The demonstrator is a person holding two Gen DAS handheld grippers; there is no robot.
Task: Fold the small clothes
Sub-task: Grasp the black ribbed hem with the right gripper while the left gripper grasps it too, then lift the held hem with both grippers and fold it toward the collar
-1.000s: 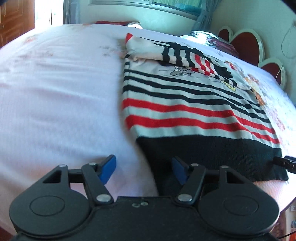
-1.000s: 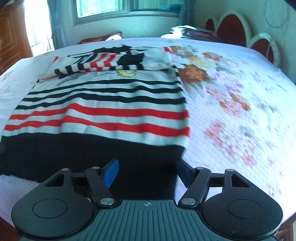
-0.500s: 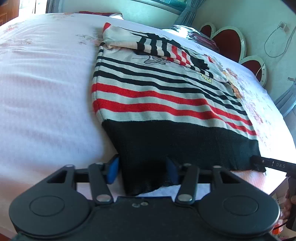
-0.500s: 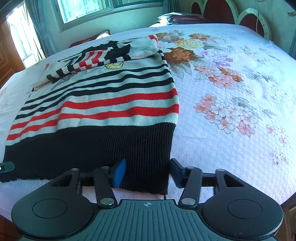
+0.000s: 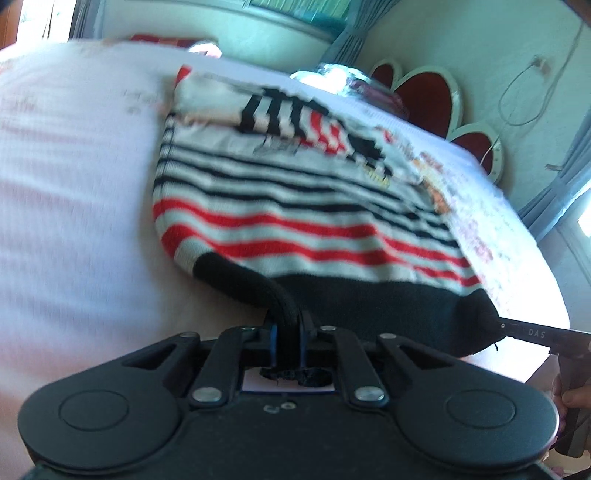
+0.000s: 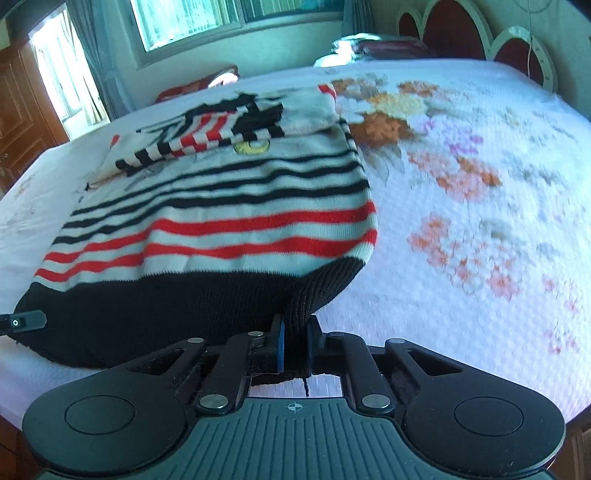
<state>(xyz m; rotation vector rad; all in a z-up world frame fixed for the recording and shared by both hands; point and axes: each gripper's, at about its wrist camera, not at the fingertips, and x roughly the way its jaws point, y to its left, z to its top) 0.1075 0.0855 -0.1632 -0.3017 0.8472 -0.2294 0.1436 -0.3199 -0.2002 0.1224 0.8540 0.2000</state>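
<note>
A small striped sweater [image 5: 295,221] lay flat on the bed [image 6: 480,184], close to the near edge, its black hem band toward the person and its sleeves folded across the chest at the far end. White, red and black stripes ran across the body, and a cartoon print showed just below the folded sleeves.

The left gripper [image 5: 287,339] had its jaws closed tight on the hem's left corner, a ridge of black knit bunched and raised between the blue pads. The right gripper [image 6: 294,343] was likewise pinched shut on the right corner of the hem, the ribbed cloth pulled up into a fold there. Between the two corners the black band sagged back onto the floral bedspread [image 6: 461,229].

In the left view, the tip of the right gripper reached the hem's far corner. A scalloped red headboard [image 5: 428,96] stood along the bed's far right edge, a window [image 6: 192,22] beyond the far edge.
</note>
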